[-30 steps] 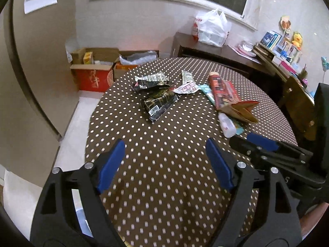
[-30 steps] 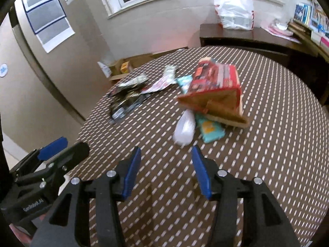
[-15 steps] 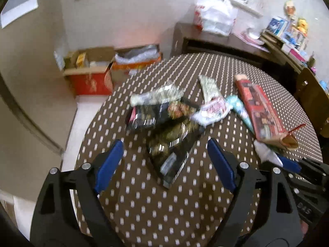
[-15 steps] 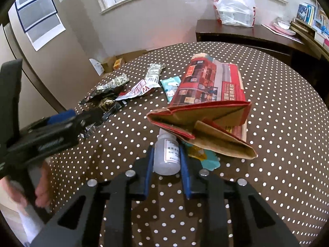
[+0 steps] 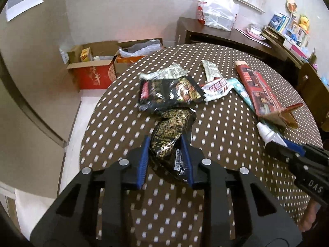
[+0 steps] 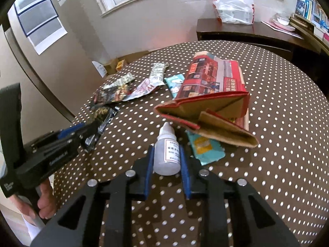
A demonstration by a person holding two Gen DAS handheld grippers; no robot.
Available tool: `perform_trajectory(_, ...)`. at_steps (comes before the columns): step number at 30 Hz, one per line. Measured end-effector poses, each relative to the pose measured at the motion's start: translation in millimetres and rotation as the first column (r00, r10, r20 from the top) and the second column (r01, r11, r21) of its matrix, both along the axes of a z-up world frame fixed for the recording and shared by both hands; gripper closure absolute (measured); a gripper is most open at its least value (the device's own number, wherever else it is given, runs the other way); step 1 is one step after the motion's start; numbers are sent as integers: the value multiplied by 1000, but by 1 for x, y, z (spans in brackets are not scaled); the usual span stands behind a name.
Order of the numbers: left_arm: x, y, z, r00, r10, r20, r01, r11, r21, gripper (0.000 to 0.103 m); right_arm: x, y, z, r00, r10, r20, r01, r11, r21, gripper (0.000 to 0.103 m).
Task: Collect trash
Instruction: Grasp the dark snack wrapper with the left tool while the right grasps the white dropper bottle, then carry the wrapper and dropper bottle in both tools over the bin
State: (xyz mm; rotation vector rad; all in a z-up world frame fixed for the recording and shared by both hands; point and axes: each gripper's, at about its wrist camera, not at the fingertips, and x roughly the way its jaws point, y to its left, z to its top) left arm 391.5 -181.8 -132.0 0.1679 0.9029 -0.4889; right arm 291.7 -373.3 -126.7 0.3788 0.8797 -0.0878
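Observation:
On the round table with a brown dotted cloth (image 5: 127, 111) lies a black and gold wrapper (image 5: 170, 127). My left gripper (image 5: 164, 142) is closing on it, and both blue pads touch its sides. A small white dropper bottle (image 6: 166, 142) sits between the pads of my right gripper (image 6: 167, 150), which is shut on it. Beyond lie a black and red snack bag (image 5: 170, 92), a silver wrapper (image 5: 164, 73), a white and red wrapper (image 5: 216, 86), a flattened red carton (image 6: 211, 86) and a teal packet (image 6: 205, 148).
Open cardboard boxes (image 5: 92, 70) stand on the floor past the table's far left edge. A dark sideboard (image 5: 226, 39) carries a white plastic bag (image 5: 216, 12). A wooden chair (image 5: 308, 82) is at the right. A hand (image 6: 45, 203) holds the left gripper.
My left gripper moved forward and down over the black and gold wrapper and narrowed around it. My right gripper shut on the dropper bottle a second ago and has held still since.

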Motion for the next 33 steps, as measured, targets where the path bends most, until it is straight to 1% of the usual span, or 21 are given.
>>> perform_trajectory(4, -22, 20, 4, 999, 50, -17, -51, 998, -28, 77, -15, 12, 10, 1000, 16, 18, -16, 1000, -4, 79)
perform_trajectory(12, -62, 46, 15, 996, 87, -16, -88, 995, -44, 80, -43, 37, 26, 998, 45, 42, -45, 999, -11, 79)
perform_trajectory(18, -90, 62, 30, 995, 103, 11, -102, 993, -56, 81, -64, 62, 41, 994, 85, 75, -84, 996, -12, 79)
perform_trajectory(21, -106, 76, 39, 992, 125, 31, -123, 990, -63, 81, -72, 75, 46, 990, 111, 91, -110, 994, -14, 79)
perform_trajectory(24, -117, 91, 45, 987, 155, 44, -153, 986, -62, 81, -78, 93, 51, 984, 147, 102, -146, 989, -16, 79)
perform_trajectory(27, -132, 115, 49, 979, 196, 54, -192, 979, -63, 81, -82, 114, 53, 975, 190, 113, -190, 982, -13, 79)
perform_trajectory(33, -148, 163, 51, 955, 291, 61, -288, 956, -51, 81, -82, 168, 53, 943, 313, 116, -315, 949, 1, 79)
